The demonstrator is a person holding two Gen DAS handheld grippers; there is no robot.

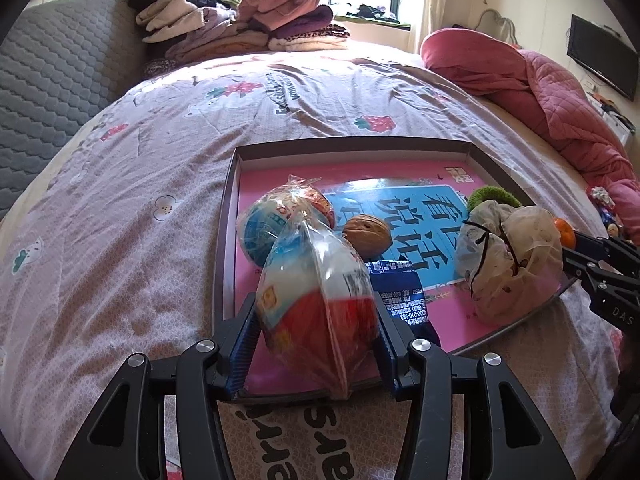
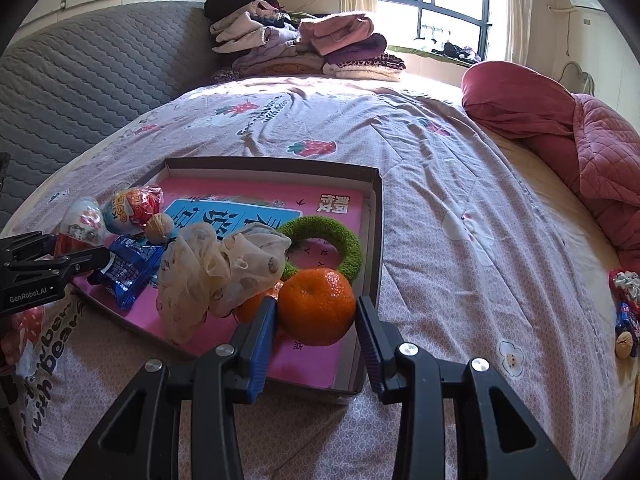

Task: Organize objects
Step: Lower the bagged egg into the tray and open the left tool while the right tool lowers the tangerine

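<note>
A shallow cardboard tray (image 1: 227, 208) with a pink lining lies on the bed. My left gripper (image 1: 316, 344) is shut on a plastic-wrapped toy egg (image 1: 316, 304) over the tray's near edge. In the tray lie a second wrapped egg (image 1: 280, 216), a walnut (image 1: 366, 234), a blue packet (image 1: 400, 292), a cream mesh cloth (image 2: 216, 272) and a green fuzzy ring (image 2: 324, 240). My right gripper (image 2: 316, 340) is shut on an orange (image 2: 316, 304) above the tray's (image 2: 376, 220) near right corner. Another orange (image 2: 250, 306) peeks out from behind the cloth.
The bed has a purple strawberry-print cover (image 1: 120, 220). Folded clothes (image 1: 240, 28) are piled at its far end and a pink quilt (image 1: 560, 92) is bunched on the right. A few small wrapped items (image 2: 626, 320) lie at the bed's right edge.
</note>
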